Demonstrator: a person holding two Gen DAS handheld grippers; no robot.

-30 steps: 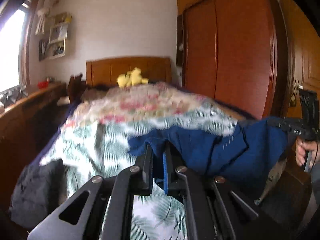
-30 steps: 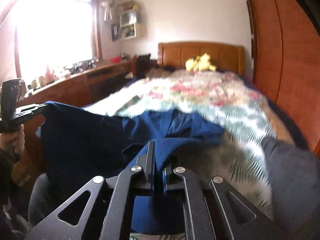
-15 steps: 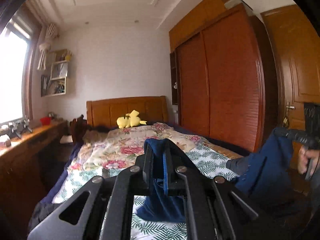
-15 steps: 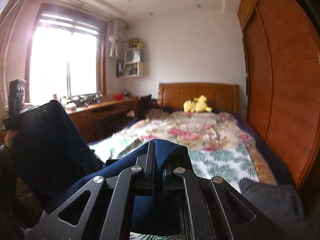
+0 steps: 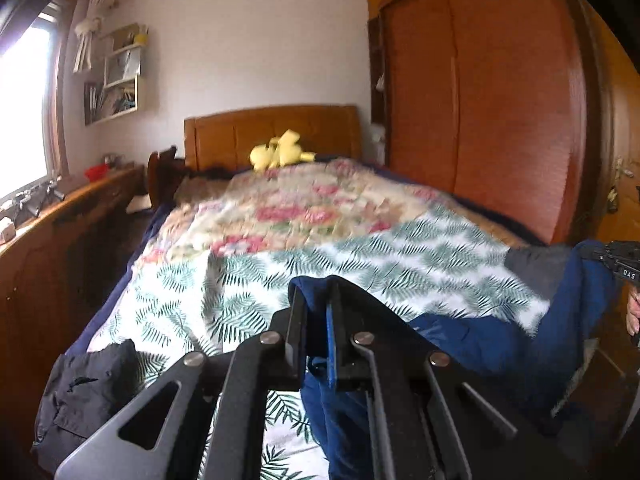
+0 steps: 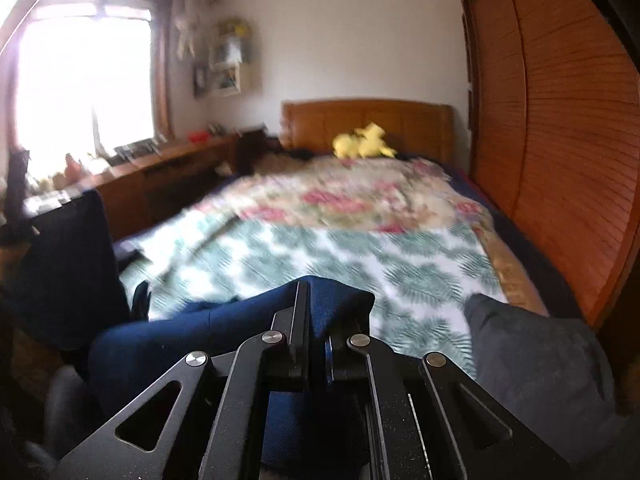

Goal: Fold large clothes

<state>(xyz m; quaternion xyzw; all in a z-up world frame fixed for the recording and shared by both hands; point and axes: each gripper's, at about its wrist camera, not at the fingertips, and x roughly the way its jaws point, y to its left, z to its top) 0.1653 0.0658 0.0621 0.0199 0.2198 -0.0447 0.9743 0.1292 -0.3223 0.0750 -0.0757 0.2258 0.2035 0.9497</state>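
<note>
A large navy blue garment [image 5: 472, 344] hangs stretched between my two grippers over the foot of the bed. My left gripper [image 5: 316, 304] is shut on one corner of it. My right gripper [image 6: 316, 304] is shut on another corner [image 6: 224, 332] of the same garment. The right gripper also shows at the far right of the left wrist view [image 5: 618, 258], with blue cloth hanging from it. The left gripper shows at the far left of the right wrist view [image 6: 18, 192], with dark cloth draped below it.
The bed [image 5: 360, 264] carries a fern-print sheet and a floral quilt [image 5: 304, 208]. A yellow plush toy [image 5: 280, 154] lies by the headboard. A black garment [image 5: 84, 392] lies at the bed's left foot, a grey one [image 6: 536, 360] at its right. Wardrobe [image 5: 480, 120] right, desk [image 5: 60, 216] left.
Both grippers have dropped and tilted down from their raised position half a second ago, bringing the blue garment lower toward the bed. Both stay shut on it.
</note>
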